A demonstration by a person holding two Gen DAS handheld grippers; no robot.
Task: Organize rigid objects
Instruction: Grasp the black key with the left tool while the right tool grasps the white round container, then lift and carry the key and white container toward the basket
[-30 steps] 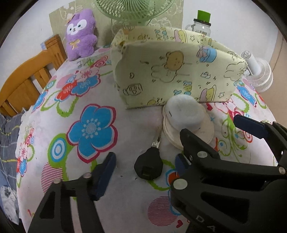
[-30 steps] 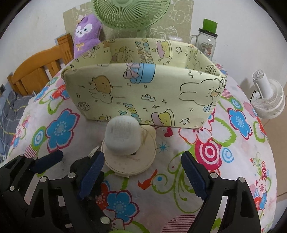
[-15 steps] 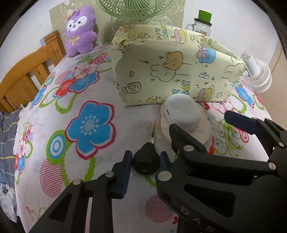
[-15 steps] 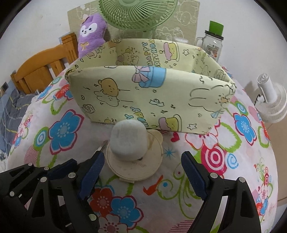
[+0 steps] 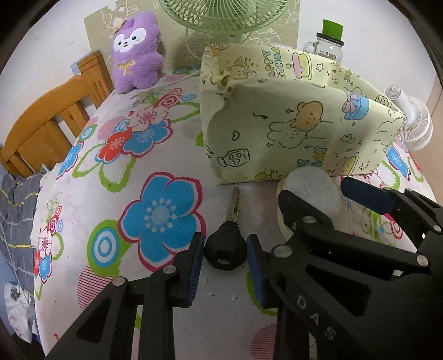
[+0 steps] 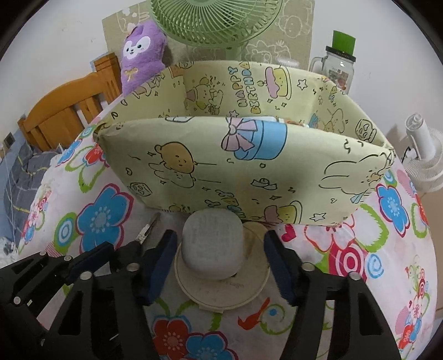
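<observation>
A key with a black head point(image 5: 225, 247) lies on the flowered tablecloth, its blade pointing at the yellow cartoon-print storage box point(image 5: 290, 133). My left gripper point(image 5: 224, 265) is open, its fingers on either side of the key head, close to it. A round cream device with a grey-white top point(image 6: 211, 243) lies in front of the box point(image 6: 249, 166). My right gripper point(image 6: 221, 265) is open, its fingers on either side of that device. The key's blade point(image 6: 148, 228) shows in the right wrist view, its head hidden by the left gripper.
A purple plush toy point(image 5: 135, 66), a green fan point(image 6: 216, 22) and a glass jar with a green lid point(image 6: 339, 66) stand behind the box. A wooden chair point(image 5: 52, 121) is at the left. A small white fan point(image 6: 423, 155) is at the right.
My left gripper has moved forward and narrowed around the key head. My right gripper has moved forward and narrowed around the round device. Both objects still lie on the table.
</observation>
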